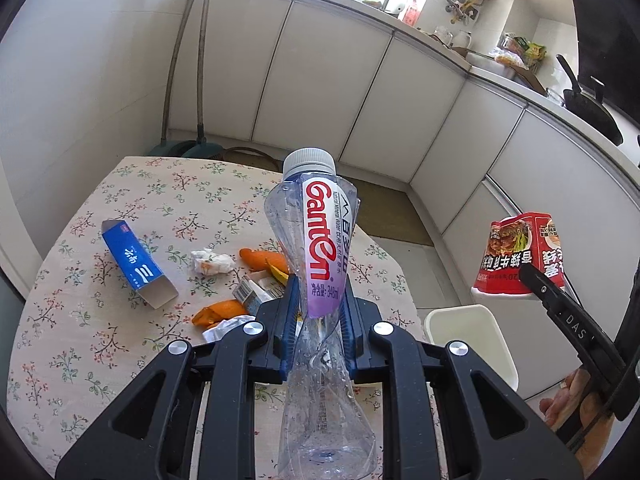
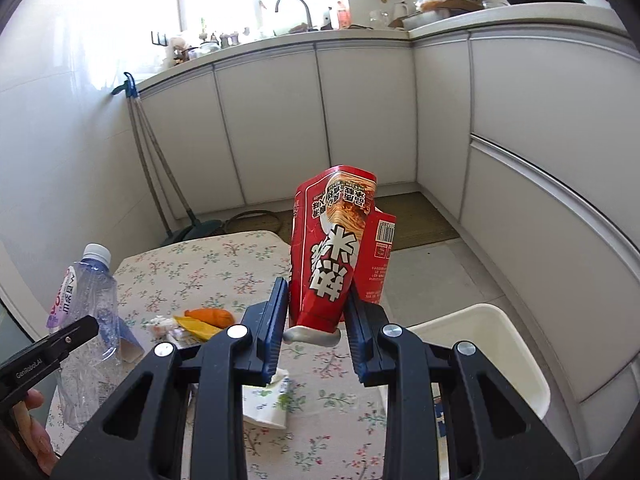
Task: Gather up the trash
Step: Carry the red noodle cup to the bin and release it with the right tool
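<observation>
My left gripper [image 1: 318, 320] pinches the crushed bottle [image 1: 318, 248], my right gripper [image 2: 316, 316] the noodle cup [image 2: 340, 240]; I should release only squarely above the bin [image 2: 516, 344] beside the table's [image 2: 192, 268] right edge.

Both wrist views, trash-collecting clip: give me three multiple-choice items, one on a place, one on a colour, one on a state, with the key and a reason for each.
1. Where is the white bin?
A. on the counter
B. beside the table, on the floor
C. under the sink

2. What colour is the open carton lying on the table?
A. blue
B. green
C. yellow

3. In what state is the water bottle?
A. lying flat on the table
B. standing in the bin
C. crushed and clamped in the left gripper

Key: 1 B, its rim shows just past the table's edge, low by the cabinets. 2 A, its sides are blue with white print. 3 C, its waist is pinched between the blue pads, above the table, while the right gripper clamps the red noodle cup.
</observation>
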